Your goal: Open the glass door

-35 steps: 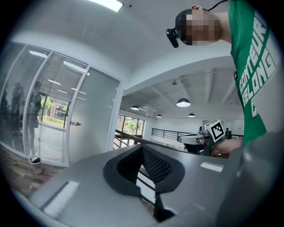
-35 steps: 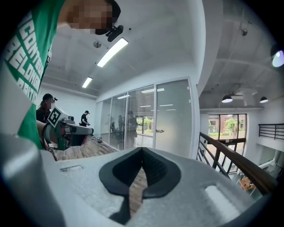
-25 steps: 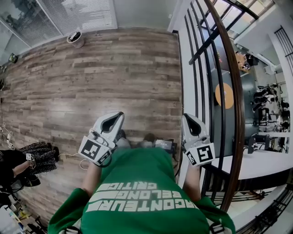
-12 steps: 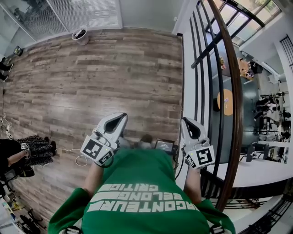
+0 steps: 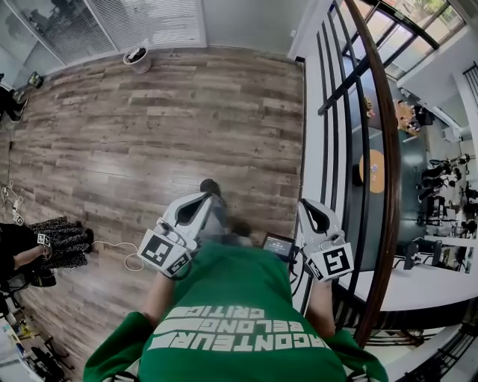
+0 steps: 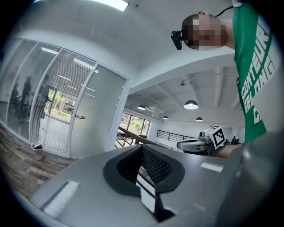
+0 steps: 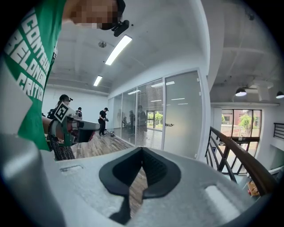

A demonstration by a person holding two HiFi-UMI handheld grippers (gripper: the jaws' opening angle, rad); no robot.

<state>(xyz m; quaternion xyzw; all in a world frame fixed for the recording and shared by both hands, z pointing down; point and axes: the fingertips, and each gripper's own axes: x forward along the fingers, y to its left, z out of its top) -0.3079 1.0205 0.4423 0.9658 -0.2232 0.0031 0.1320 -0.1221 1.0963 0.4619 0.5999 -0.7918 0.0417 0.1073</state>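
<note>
The frosted glass door (image 7: 179,115) with a small lever handle (image 7: 167,125) stands several steps ahead, set in a glass wall with blinds (image 5: 160,22). The left gripper view shows the same door (image 6: 95,113) and handle (image 6: 80,117), also far off. My left gripper (image 5: 196,205) is held in front of the green shirt, jaws together and empty. Beside it my right gripper (image 5: 308,207) is likewise shut on nothing. Each gripper's own view, left gripper (image 6: 142,148) and right gripper (image 7: 142,150), shows only air past the tips.
Wooden floor (image 5: 164,127) stretches to the glass wall. A black railing with a brown handrail (image 5: 385,149) runs along the right over a lower level. A small bin (image 5: 137,57) stands by the wall. A person (image 5: 30,254) and a cable (image 5: 119,257) are at left.
The person has stepped forward over the floor, and a foot now shows ahead of the left gripper. Both grippers keep the same pose, shut and empty.
</note>
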